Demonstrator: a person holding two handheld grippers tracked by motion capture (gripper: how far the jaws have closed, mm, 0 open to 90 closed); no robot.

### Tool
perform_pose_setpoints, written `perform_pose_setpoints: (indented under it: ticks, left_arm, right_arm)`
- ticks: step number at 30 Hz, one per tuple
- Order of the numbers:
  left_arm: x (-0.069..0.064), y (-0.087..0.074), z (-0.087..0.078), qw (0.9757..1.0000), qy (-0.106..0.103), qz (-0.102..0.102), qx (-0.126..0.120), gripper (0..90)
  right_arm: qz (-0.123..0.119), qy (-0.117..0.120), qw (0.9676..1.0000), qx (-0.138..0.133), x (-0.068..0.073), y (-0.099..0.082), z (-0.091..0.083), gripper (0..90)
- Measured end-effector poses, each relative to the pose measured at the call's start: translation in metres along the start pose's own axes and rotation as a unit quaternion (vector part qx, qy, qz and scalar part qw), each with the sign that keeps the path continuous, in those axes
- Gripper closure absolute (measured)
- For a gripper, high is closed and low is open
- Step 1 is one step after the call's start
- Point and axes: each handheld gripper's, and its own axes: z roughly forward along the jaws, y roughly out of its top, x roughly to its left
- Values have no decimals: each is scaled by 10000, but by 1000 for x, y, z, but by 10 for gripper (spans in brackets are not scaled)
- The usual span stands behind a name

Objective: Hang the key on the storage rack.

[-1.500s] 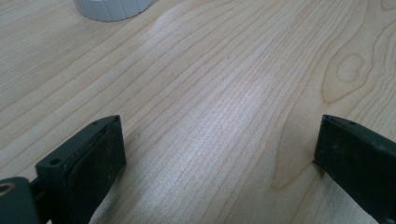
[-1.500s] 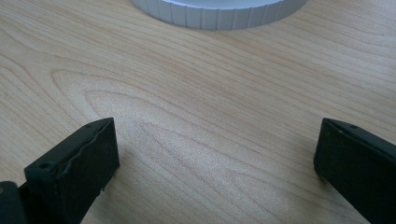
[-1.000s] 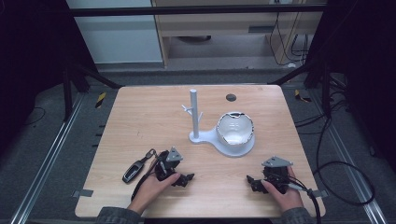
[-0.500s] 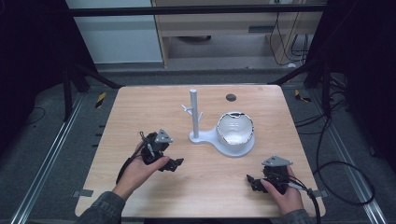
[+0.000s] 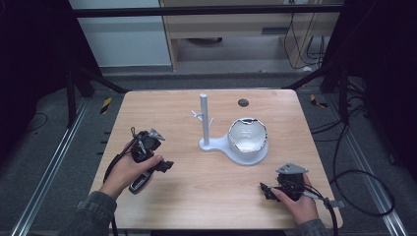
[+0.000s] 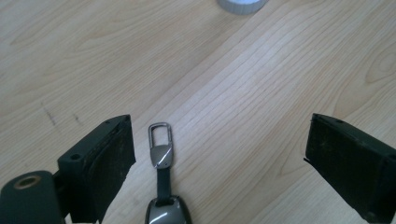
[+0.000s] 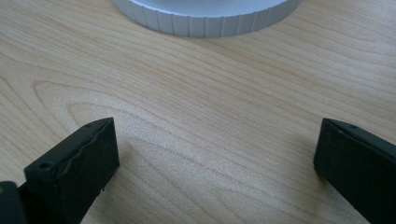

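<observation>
Your left hand-held gripper (image 5: 164, 165) hovers low over the wooden surface (image 5: 206, 196) at its left side, jaws spread wide, a car key fob (image 5: 139, 182) lying on the wood just beneath and behind it. In the left gripper view the fob (image 6: 166, 211) sits at the bottom edge between the two black jaws, nearer the left one, its short strap running up to a silver clip (image 6: 160, 144) that lies flat on the wood; neither jaw touches it. The fob's dark body shows in the high view just below your left hand (image 5: 127, 169), pointing toward the near edge of the surface.

Your right hand-held gripper (image 5: 268, 191) rests near the front right corner, held in your right hand (image 5: 297, 204), its jaws likewise spread with bare wood between them in the right gripper view. Ahead of it stands a white holder (image 5: 236, 147): a ribbed round base carrying a white dish (image 5: 247, 135), with an upright post (image 5: 204, 118) bearing short pegs. The base's ribbed rim (image 7: 205, 21) runs across the top of the right gripper view, well apart from the jaws. A small dark disc (image 5: 243, 103) lies near the far edge
</observation>
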Motion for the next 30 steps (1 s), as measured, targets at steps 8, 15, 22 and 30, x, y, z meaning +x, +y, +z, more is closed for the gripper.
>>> perform_pose_setpoints:
  ticks: [8,15,22,30]
  left_arm:
    - [6,-2,12,9960,179,143,860,64]
    - [16,-7,22,9897,356,27,1386,139]
    - [16,-6,36,9837,246,-40,1778,249]
    - [17,0,46,9788,337,29,2019,377]
  right_arm:
    - [-50,55,10000,-2,-1,-1,-1,4]
    - [-91,115,9999,-11,-1,-2,-2,4]
    - [-112,108,9999,-16,-1,-2,-2,5]
    - [-121,109,9999,-15,-1,-2,-2,5]
